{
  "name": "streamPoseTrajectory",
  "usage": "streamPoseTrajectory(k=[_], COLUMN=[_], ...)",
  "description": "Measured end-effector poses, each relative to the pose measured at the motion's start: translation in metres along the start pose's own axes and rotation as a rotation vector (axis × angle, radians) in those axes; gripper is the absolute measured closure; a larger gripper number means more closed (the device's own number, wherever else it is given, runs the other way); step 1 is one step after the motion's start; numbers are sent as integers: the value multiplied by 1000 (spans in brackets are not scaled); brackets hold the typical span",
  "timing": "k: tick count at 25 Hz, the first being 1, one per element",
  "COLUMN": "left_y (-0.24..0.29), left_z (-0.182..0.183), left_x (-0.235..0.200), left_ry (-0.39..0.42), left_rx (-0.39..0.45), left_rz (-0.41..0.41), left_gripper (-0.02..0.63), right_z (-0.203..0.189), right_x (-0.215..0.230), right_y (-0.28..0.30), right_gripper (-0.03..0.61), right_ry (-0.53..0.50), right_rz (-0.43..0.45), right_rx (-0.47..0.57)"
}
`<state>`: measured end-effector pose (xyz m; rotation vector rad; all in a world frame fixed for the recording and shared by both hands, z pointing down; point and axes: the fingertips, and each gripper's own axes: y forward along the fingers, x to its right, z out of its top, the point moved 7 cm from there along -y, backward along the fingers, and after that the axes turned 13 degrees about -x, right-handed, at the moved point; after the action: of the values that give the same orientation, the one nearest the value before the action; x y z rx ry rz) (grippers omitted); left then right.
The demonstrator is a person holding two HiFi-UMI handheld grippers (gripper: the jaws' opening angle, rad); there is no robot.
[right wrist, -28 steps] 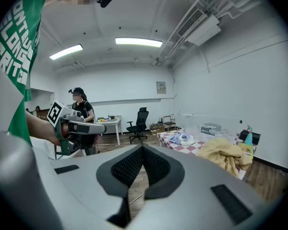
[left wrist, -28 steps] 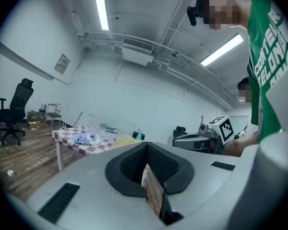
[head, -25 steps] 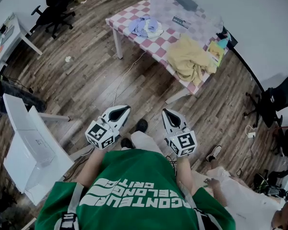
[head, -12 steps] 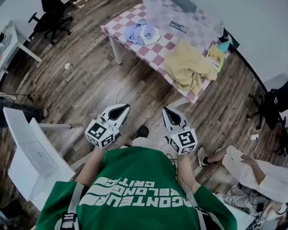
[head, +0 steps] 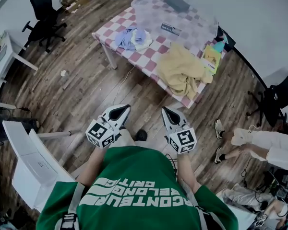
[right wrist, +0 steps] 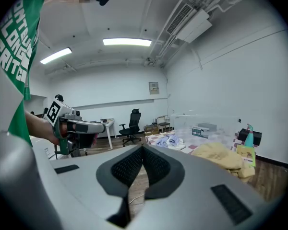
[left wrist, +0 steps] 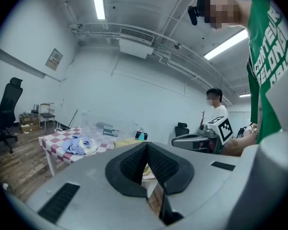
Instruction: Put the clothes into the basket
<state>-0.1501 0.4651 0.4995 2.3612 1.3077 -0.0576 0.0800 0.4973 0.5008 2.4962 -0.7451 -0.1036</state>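
Head view, steeply down onto a wood-plank floor (head: 86, 90).

1. Left claw (head: 120, 109): held in front of a person in a green printed shirt (head: 134, 186), with the marker cube toward the body and the tip toward the table (head: 151, 56). The jaws are clenched together with nothing between them. In the left gripper view the two black ribbed pads meet along one seam.
2. Right claw (head: 169, 112): just beside the left claw and pointing the same way. The jaws are clenched and empty, with the pads closed on each other in the right gripper view.
3. Table: red-and-white checked cover and white legs, standing well apart from both claws across open floor.
4. Basket (head: 153, 6): clear plastic, at the table's far end near the wall, with a label on its near side. A dark flat object (head: 176, 3) shows at its top. Whether that lies inside it or on it cannot be told.
5. Blue-and-white clothes (head: 133, 37): a small heap on the table's left part, just beside the basket and outside it.
6. Yellow garment (head: 182, 71): a larger crumpled heap on the table's near right part, outside the basket, with a fold hanging over the edge.
7. Black office chair (head: 41, 13): upper left, away from the table.
8. Second person (head: 259, 143): legs in pale trousers at the right edge.
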Motion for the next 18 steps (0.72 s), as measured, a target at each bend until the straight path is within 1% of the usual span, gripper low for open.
streamPoseTrajectory(k=[4,8,13,18], left_y=[15,28,51,75], left_z=[9,15,31,65], left_x=[-17,-47,-102,-161], left_ry=[1,-8,-20,-16], left_rx=[-5,0,6,20], left_rz=[-4,-3,-12,-26], left_gripper=[612,612,612,612], right_z=[4,13,39,74], right_x=[14,30,55,81], right_y=[14,39,81,133], right_gripper=[571,571,571,571], right_ry=[8,5,13,13], right_rz=[-4,-9,-37,-50], right_rx=[-13,-24,-17,-22])
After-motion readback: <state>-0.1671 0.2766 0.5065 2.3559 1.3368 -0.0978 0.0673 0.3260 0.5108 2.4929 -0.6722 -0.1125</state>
